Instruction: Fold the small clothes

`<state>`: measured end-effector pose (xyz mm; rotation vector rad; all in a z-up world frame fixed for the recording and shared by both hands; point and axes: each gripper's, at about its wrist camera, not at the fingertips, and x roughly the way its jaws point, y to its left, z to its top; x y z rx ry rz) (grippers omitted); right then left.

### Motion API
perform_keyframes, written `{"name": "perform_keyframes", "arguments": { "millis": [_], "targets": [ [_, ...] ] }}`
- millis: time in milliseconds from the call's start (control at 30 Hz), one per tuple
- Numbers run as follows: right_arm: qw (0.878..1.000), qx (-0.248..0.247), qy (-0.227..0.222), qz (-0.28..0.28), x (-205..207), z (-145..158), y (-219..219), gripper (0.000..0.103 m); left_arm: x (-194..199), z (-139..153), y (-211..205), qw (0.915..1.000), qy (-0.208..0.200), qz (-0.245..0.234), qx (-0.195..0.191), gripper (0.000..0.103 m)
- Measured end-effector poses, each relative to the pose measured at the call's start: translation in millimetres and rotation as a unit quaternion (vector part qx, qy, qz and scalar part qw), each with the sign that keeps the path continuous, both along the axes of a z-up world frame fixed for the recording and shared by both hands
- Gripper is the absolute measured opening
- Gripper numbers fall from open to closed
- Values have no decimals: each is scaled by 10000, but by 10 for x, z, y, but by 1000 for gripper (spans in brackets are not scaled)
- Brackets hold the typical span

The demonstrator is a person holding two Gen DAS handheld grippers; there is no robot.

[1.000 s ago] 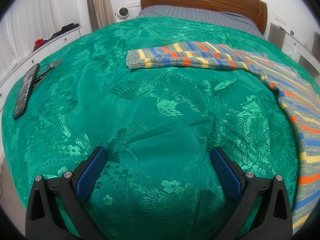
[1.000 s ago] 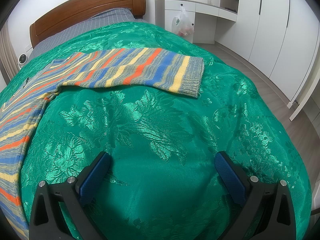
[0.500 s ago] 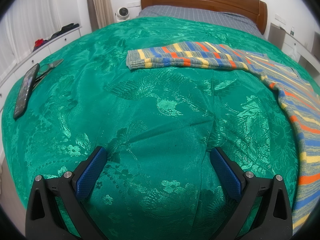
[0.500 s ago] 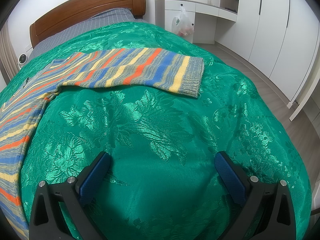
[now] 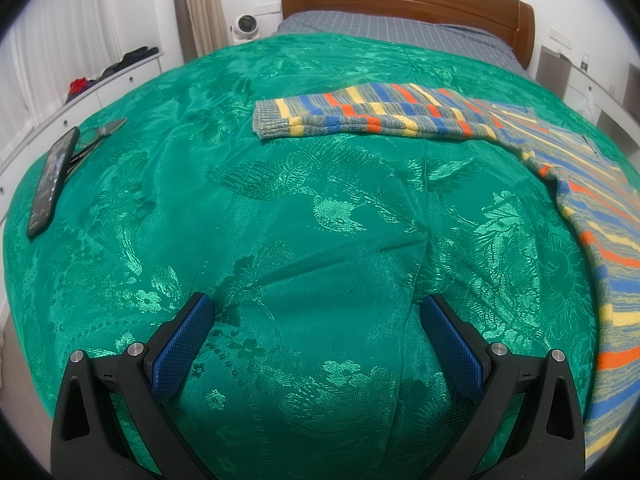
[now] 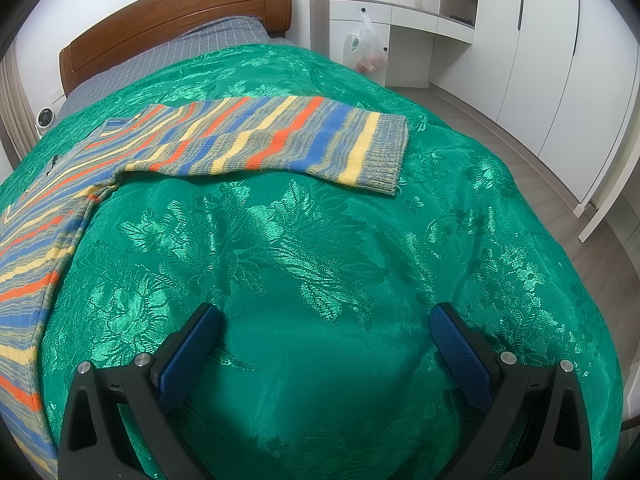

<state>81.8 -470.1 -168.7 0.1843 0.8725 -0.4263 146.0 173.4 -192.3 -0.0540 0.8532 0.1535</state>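
A striped sweater in blue, yellow, orange and grey [image 5: 592,200] lies flat on the green bedspread [image 5: 312,208]. One sleeve [image 5: 360,116] stretches out to the left in the left wrist view. The other sleeve [image 6: 280,140] stretches to the right in the right wrist view, and the body [image 6: 36,240] runs down the left edge. My left gripper [image 5: 316,312] is open and empty over bare bedspread, short of the sleeve. My right gripper [image 6: 326,320] is open and empty, also short of its sleeve.
A phone [image 5: 52,184] and scissors [image 5: 100,136] lie at the bed's left edge. The wooden headboard [image 5: 400,12] is at the far end. A white desk with a hanging plastic bag [image 6: 366,48] and wardrobes [image 6: 540,60] stand to the right.
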Motion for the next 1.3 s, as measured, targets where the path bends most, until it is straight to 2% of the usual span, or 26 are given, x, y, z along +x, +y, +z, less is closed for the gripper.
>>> {"name": "perform_keyframes", "arguments": {
  "millis": [167, 267, 333, 433, 467, 533, 567, 600, 667, 700, 733, 833, 933, 1033, 1067, 1100, 1133, 1167, 1200, 1300],
  "targets": [
    [9999, 52, 115, 37, 18, 30, -9, 103, -2, 0, 1, 10000, 3, -6, -6, 103],
    [9971, 331, 557, 399, 88, 150, -79, 102, -1, 4, 1, 10000, 1, -2, 0, 103],
    [9959, 628, 395, 508, 48, 344, -218, 102, 1, 7, 3, 10000, 0, -1, 6, 103],
    [9948, 980, -271, 90, -61, 712, -638, 102, 0, 6, 3, 10000, -1, 1, 11, 103],
    [9899, 1305, -542, -136, -85, 800, -857, 102, 0, 6, 3, 10000, -1, 2, 16, 103],
    [9716, 2127, -913, -493, -87, 835, -1246, 101, 5, 11, 9, 10000, 0, 9, 31, 103],
    [9562, 2633, -1081, -682, -69, 793, -1454, 99, 5, 11, 10, 10000, 0, 9, 30, 103],
    [9436, 2992, -1182, -779, -51, 741, -1581, 91, 12, 14, 10, 10000, 1, 12, 33, 103],
    [9099, 3840, -1291, -892, 59, 556, -1790, 80, 16, 16, 17, 10000, 1, 15, 38, 103],
    [8995, 4089, -1258, -885, 139, 477, -1825, 77, 23, 16, 16, 10000, 2, 21, 42, 103],
    [8952, 4219, -1164, -846, 235, 411, -1835, 75, 28, 15, 18, 10000, 3, 25, 48, 103],
    [9041, 4136, -873, -628, 526, 347, -1754, 73, 41, 11, 15, 10000, 2, 34, 78, 103],
    [9147, 3953, -434, -714, 730, 223, -1706, 68, 47, 3, 12, 10000, -3, 34, 88, 103],
    [9098, 4052, -245, -859, 813, 37, -1730, 56, 51, 1, 13, 10000, -7, 37, 92, 103],
    [9116, 4014, -222, -862, 835, 23, -1739, 43, 56, 0, 15, 9999, -10, 41, 97, 103],
    [9123, 3995, -182, -875, 842, 12, -1739, 20, 60, -3, 14, 9999, -14, 45, 103, 103],
    [9109, 4025, -189, -891, 848, 9, -1744, 9, 64, -4, 13, 9999, -16, 46, 109, 103],
    [9106, 4028, -253, -884, 786, 38, -1754, 6, 69, -5, 15, 9999, -19, 46, 112, 103],
    [9155, 3919, -348, -838, 766, 124, -1731, 5, 68, -5, 13, 9999, -20, 45, 108, 103],
    [9365, 3396, -712, -502, 832, 555, -1549, 5, 70, -6, 13, 9999, -22, 44, 111, 103]
  ]
}}
